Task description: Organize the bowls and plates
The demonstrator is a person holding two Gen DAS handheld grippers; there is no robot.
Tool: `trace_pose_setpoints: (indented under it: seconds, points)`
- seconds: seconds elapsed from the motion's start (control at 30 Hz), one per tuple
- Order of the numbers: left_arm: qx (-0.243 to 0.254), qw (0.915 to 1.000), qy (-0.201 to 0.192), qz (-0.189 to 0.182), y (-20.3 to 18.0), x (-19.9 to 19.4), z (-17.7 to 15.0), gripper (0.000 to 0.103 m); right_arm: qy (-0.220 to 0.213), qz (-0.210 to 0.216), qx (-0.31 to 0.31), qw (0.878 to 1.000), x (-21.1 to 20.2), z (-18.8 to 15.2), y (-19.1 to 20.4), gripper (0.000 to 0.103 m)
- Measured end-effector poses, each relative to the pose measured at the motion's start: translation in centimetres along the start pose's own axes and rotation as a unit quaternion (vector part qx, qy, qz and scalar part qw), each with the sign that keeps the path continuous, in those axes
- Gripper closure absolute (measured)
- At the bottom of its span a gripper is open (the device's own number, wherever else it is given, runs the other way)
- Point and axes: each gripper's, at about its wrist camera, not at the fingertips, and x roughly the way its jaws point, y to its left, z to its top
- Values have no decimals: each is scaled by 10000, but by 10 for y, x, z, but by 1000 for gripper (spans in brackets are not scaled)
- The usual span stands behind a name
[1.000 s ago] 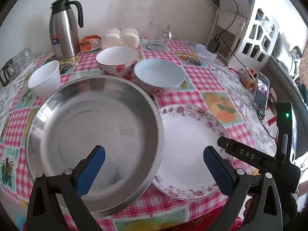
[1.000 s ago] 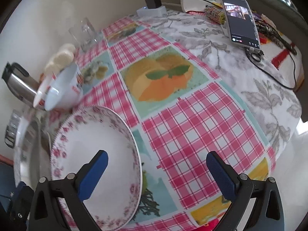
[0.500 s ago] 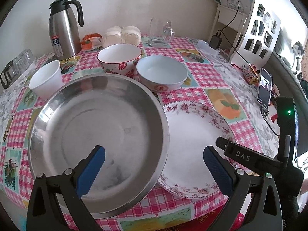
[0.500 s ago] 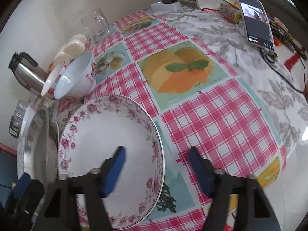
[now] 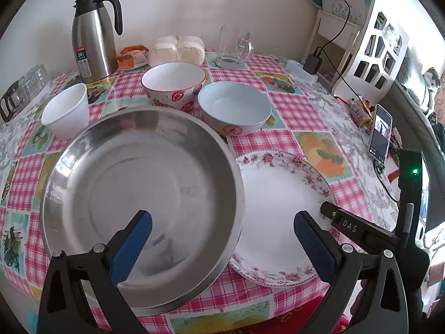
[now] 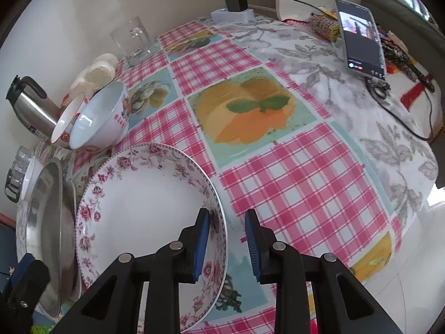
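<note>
Open checked cloth (image 6: 300, 183) right of the floral plate (image 6: 144, 203): clear approach. Left blocked by the steel pan (image 5: 139, 194), its rim over the plate's edge. Behind, two bowls (image 5: 233, 105) side by side; phone (image 6: 361, 36) and cable on the far right.

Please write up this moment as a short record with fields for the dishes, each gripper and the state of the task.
Dishes: round steel pan beside floral-rimmed white plate; strawberry-print bowl, pale blue bowl and small white bowl behind.
Left gripper: open, empty, above the pan and plate.
Right gripper: jaws have just been closing, straddling the plate's rim, pads not yet pressing.
Task state: nothing stacked yet.
</note>
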Motion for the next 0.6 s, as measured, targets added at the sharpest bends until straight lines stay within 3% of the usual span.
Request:
trace_pose_setpoints:
  seconds: [0.13, 0.47, 0.6]
  points:
    - [-20, 9997, 184, -186, -6, 5, 5, 1, -114, -317, 134, 9993, -4, 4, -10, 74]
    - [320, 9984, 380, -258, -42, 18, 26, 2, -331, -794, 485, 9951, -3, 17, -29, 74]
    - [449, 9970, 534, -345, -58, 29, 30, 11, -393, -821, 634, 9938, -3, 20, -37, 74]
